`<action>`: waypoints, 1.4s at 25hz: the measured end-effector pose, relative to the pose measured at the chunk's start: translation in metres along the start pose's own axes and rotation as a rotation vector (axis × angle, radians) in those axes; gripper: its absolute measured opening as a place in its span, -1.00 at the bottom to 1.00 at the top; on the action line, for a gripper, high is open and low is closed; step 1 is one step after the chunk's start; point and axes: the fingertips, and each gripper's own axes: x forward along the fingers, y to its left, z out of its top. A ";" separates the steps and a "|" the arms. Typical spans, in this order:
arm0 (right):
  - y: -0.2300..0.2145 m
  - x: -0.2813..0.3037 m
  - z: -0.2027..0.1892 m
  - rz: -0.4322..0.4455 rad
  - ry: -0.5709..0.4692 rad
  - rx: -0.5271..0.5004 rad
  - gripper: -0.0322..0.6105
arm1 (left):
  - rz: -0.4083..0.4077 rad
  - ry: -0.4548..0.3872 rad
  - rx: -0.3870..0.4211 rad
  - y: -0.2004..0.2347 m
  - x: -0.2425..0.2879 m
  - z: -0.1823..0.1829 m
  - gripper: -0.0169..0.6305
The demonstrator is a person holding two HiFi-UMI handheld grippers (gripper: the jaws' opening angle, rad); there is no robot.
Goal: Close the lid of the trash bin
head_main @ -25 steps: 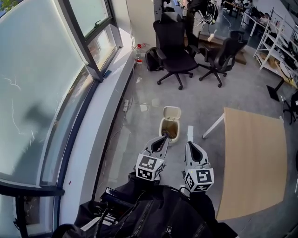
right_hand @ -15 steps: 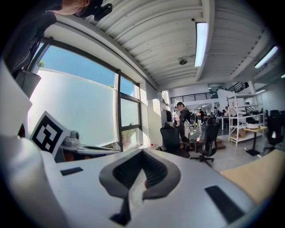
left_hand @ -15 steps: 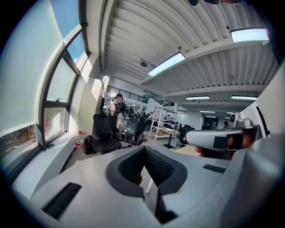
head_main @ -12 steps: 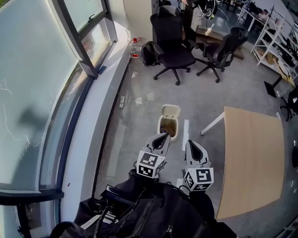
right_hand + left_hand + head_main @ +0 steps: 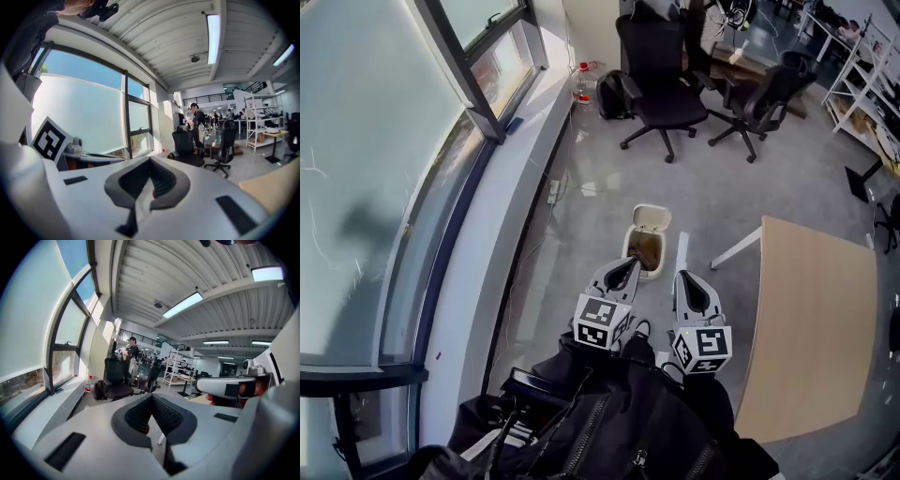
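A small white trash bin [image 5: 641,251] stands on the grey floor, its lid [image 5: 648,218] tipped up and back, brown inside showing. My left gripper [image 5: 629,263] is held out in front of my body, its tip overlapping the bin's near rim in the head view, jaws closed together and empty. My right gripper [image 5: 682,277] hangs beside it, just right of the bin, also shut with nothing held. In both gripper views the jaws, left gripper [image 5: 152,401] and right gripper [image 5: 150,160], point out over the room, and the bin is hidden below them.
A wooden desk [image 5: 811,319] stands at the right. Two black office chairs [image 5: 661,84] [image 5: 764,98] and a dark bag [image 5: 608,95] are at the back. A glass window wall with a low sill [image 5: 502,216] runs along the left. A person [image 5: 197,117] stands far off.
The head view has shifted a little, so the bin sits slightly closer to the gripper tips. Both grippers stay shut and side by side; the lid stays up.
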 end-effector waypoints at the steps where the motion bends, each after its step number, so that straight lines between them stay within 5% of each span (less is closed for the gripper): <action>1: -0.003 0.004 0.004 0.009 -0.004 -0.001 -0.89 | 0.010 -0.003 0.001 0.002 0.003 0.004 -0.95; 6: -0.020 0.028 0.016 0.054 -0.017 0.000 -0.89 | 0.056 -0.028 0.019 0.010 0.025 0.024 -0.95; 18: -0.081 0.074 -0.032 0.121 0.076 0.087 -0.89 | 0.149 0.053 0.006 0.021 0.096 -0.008 -0.95; 27: -0.077 0.123 -0.098 0.186 0.227 0.089 -0.89 | 0.188 0.162 -0.073 0.056 0.123 -0.074 -0.95; 35: -0.071 0.143 -0.187 0.195 0.419 0.112 -0.89 | 0.184 0.345 -0.177 0.087 0.129 -0.161 -0.95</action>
